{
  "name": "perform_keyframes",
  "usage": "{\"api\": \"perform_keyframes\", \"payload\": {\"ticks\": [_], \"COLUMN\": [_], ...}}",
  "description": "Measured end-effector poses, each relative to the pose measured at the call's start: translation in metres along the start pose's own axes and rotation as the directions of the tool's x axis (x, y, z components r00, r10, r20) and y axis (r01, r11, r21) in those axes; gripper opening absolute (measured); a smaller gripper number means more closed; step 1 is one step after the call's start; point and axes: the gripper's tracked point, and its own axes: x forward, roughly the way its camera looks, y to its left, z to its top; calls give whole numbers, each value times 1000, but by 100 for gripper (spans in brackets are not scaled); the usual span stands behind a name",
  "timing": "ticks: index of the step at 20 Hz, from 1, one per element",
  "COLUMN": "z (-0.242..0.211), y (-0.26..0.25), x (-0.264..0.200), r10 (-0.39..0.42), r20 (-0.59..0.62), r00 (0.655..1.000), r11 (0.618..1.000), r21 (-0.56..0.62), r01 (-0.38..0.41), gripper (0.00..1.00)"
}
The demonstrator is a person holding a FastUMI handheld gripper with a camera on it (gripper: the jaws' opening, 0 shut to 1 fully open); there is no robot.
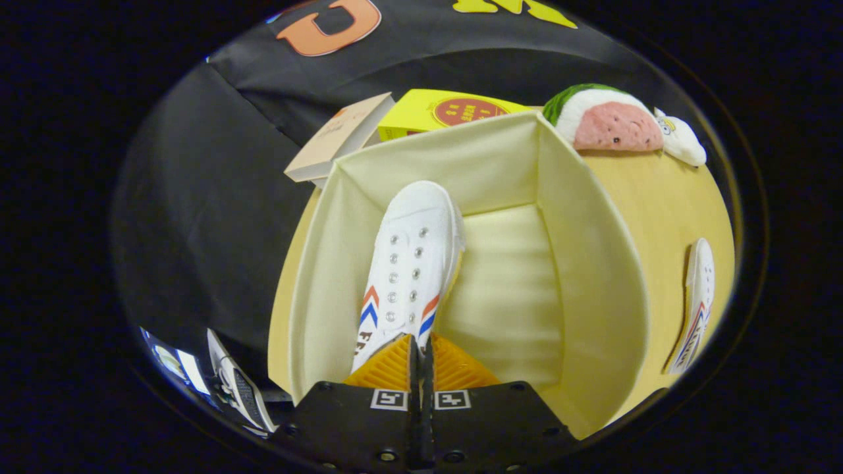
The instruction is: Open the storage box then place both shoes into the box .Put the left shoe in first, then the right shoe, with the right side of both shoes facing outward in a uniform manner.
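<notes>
My gripper (419,349) is clamped on the heel end of a white shoe (409,263), its fingers nearly together. The shoe hangs inside the open storage box (593,276), toe pointing to the far wall. The other shoe (697,303) lies on the desk (658,197) outside the box's right wall.

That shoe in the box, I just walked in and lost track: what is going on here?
The hand-held gripper is shut on the heel end of a white sneaker, holding it inside the open cream storage box, toe pointing toward the far wall. The second white sneaker lies on the wooden table beside the box, not yet packed. Behind the box sit a yellow carton, a beige book and a watermelon plush.
</notes>
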Motion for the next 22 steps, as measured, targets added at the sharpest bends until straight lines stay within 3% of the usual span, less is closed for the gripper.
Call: {"api": "perform_keyframes", "payload": {"ticks": [2,3,6,8,11,14,17,22], "z": [-7,-11,-8,-10,-14,-10,-13,-29], "y": [-13,-12,-1,-3,9,-10,-37,-103], "x": [10,10,2,-13,-59,-104,-143,-179], "r10": [-77,-73,34,81,215,190,117,31], "r20": [-37,-56,-84,-111,-138,-123,-83,-81], "r00": [996,996,996,990,967,974,990,996], "r11": [996,997,999,997,977,981,985,980], "r21": [-49,-44,-15,-3,36,-12,-118,-192], "r01": [75,71,-36,-82,-212,-193,-127,-46], "gripper": [0,0,2,21,61,98,96,96]}}
